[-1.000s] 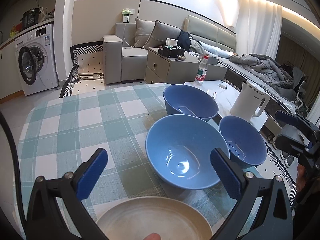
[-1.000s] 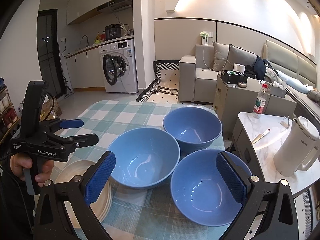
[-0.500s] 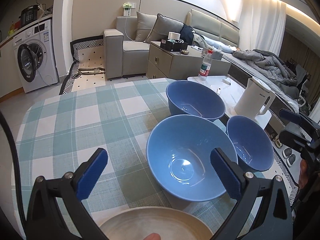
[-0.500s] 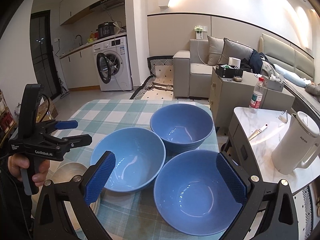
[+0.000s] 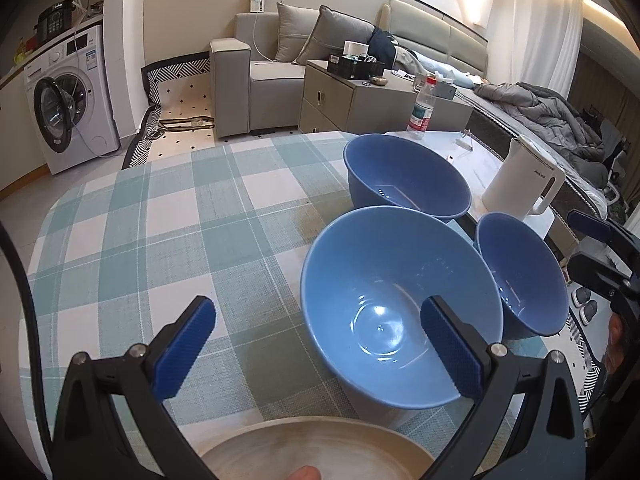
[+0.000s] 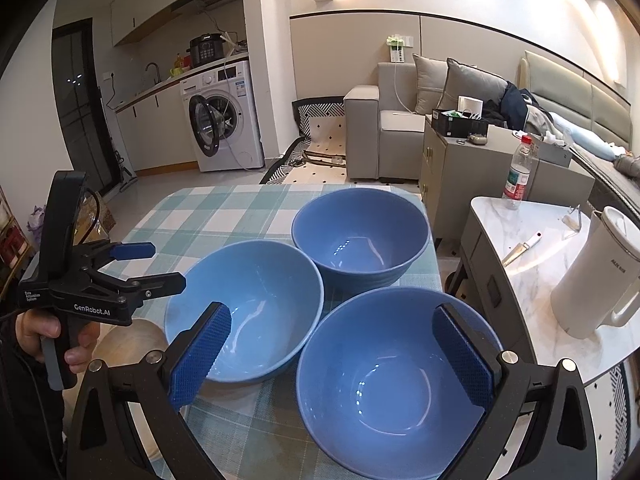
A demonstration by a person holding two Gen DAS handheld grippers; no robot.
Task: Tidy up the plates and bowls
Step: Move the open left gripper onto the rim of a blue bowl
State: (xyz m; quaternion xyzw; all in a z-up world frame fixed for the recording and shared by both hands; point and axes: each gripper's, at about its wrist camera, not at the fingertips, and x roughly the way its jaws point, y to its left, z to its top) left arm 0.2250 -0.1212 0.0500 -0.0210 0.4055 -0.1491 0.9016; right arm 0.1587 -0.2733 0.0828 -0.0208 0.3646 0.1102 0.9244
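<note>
Three blue bowls stand close together on the checked tablecloth (image 5: 160, 232). In the left wrist view the large bowl (image 5: 384, 300) is nearest, a deep bowl (image 5: 404, 176) behind it and a smaller bowl (image 5: 520, 272) to its right. A beige plate (image 5: 312, 452) lies at the near edge. My left gripper (image 5: 320, 348) is open above the plate and the large bowl's near rim. My right gripper (image 6: 332, 356) is open over the nearest bowl (image 6: 392, 380), with the large bowl (image 6: 256, 304) and deep bowl (image 6: 360, 236) beyond. The left gripper also shows in the right wrist view (image 6: 148, 264).
A white kettle (image 6: 596, 272), a knife (image 6: 520, 244) and a water bottle (image 6: 518, 172) are on a marble side table (image 6: 520, 224) right of the dining table. A cabinet (image 5: 360, 100), sofa and washing machine (image 5: 64, 96) stand beyond.
Both grippers have moved forward and lower toward the bowls, which look larger now. The plate shows less in both views. Both grippers stay open.
</note>
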